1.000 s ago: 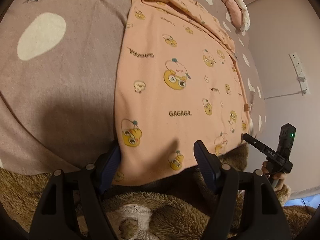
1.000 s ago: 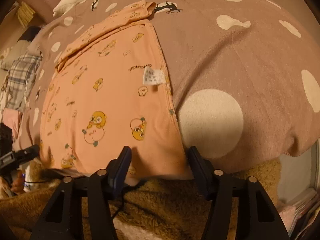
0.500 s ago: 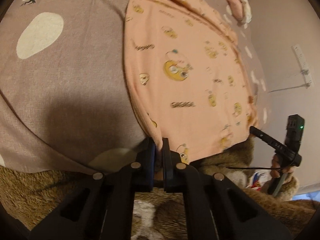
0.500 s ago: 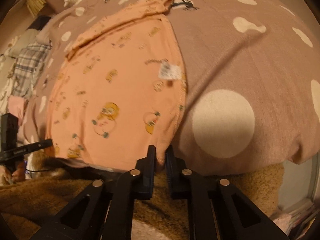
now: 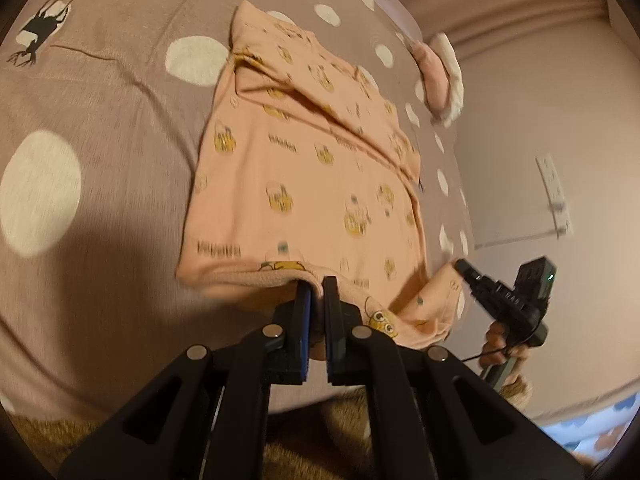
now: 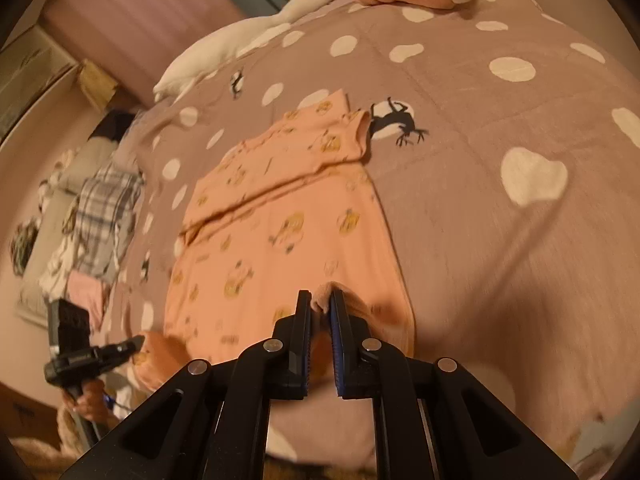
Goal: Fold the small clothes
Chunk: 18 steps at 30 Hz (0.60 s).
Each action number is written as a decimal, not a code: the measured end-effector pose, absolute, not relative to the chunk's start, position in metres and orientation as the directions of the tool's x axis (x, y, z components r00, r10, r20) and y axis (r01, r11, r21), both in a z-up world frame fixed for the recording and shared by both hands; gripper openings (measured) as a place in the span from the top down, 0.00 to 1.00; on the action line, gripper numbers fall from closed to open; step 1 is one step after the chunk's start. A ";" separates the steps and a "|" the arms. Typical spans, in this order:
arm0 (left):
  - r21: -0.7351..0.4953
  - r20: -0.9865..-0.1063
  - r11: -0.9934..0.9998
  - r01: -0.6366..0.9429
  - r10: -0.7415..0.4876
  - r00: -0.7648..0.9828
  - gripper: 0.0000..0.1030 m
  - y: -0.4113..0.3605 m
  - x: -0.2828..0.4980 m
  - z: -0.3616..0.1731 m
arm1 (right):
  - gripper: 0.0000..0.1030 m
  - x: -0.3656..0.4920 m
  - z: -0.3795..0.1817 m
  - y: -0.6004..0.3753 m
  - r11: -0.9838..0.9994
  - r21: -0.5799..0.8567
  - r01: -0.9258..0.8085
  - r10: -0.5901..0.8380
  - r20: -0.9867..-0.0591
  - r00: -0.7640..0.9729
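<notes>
The peach shirt (image 5: 312, 184) lies on the dotted bedspread (image 5: 100, 140) near its front edge. The left gripper (image 5: 316, 292) and right gripper (image 6: 320, 304) are each clamped on the shirt's lifted near hem.

Peach garment (image 5: 320, 184), yellow cartoon print; mauve bedcover (image 5: 100, 120), white spots; black tools.

Bed w/ mauve duvet (image 6: 480, 208), white blobs + black deer print. Duck plush (image 6: 248, 36) at head end. Plaid cloth (image 6: 106, 216) & misc. laundry off far side. Pink curtains (image 6: 132, 20), window strip behind. Plain wall (image 5: 532, 92) w/ socket strip (image 5: 554, 188). Warm, dim light.
</notes>
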<state>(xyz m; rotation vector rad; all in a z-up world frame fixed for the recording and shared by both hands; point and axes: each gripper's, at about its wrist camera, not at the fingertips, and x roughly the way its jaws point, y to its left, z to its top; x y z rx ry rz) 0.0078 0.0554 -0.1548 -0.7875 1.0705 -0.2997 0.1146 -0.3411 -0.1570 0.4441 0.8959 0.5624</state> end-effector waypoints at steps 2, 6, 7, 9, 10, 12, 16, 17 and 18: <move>-0.700 -0.674 0.694 -0.169 -0.565 0.475 0.96 0.062 0.020 -0.158 | 0.90 0.130 -0.165 -0.338 0.780 0.582 -0.228 0.607 -0.617 0.500; -0.703 -0.684 0.674 -0.226 -0.555 0.473 0.95 0.073 0.040 -0.171 | 0.90 0.147 -0.173 -0.339 0.798 0.576 -0.178 0.575 -0.638 0.512; -0.701 -0.688 0.670 -0.242 -0.548 0.476 0.95 0.077 0.044 -0.174 | 0.90 0.151 -0.174 -0.339 0.805 0.570 -0.166 0.563 -0.645 0.518; -0.701 -0.691 0.664 -0.260 -0.541 0.479 0.95 0.081 0.049 -0.177 | 0.90 0.155 -0.175 -0.339 0.816 0.556 -0.159 0.546 -0.651 0.528; -0.703 -0.688 0.658 -0.268 -0.537 0.487 0.95 0.084 0.050 -0.178 | 0.90 0.157 -0.175 -0.339 0.817 0.555 -0.158 0.544 -0.651 0.528; -0.703 -0.687 0.659 -0.269 -0.529 0.499 0.93 0.087 0.051 -0.177 | 0.90 0.160 -0.175 -0.340 0.824 0.547 -0.148 0.531 -0.655 0.538; -0.668 -0.702 0.695 -0.266 -0.469 0.536 0.82 0.095 0.052 -0.169 | 0.90 0.162 -0.169 -0.348 0.856 0.506 -0.105 0.461 -0.656 0.597; -0.667 -0.699 0.696 -0.265 -0.462 0.546 0.80 0.097 0.051 -0.167 | 0.90 0.161 -0.167 -0.351 0.857 0.506 -0.101 0.455 -0.650 0.609; -0.665 -0.697 0.698 -0.264 -0.455 0.554 0.78 0.099 0.051 -0.164 | 0.90 0.159 -0.164 -0.355 0.858 0.504 -0.099 0.450 -0.645 0.617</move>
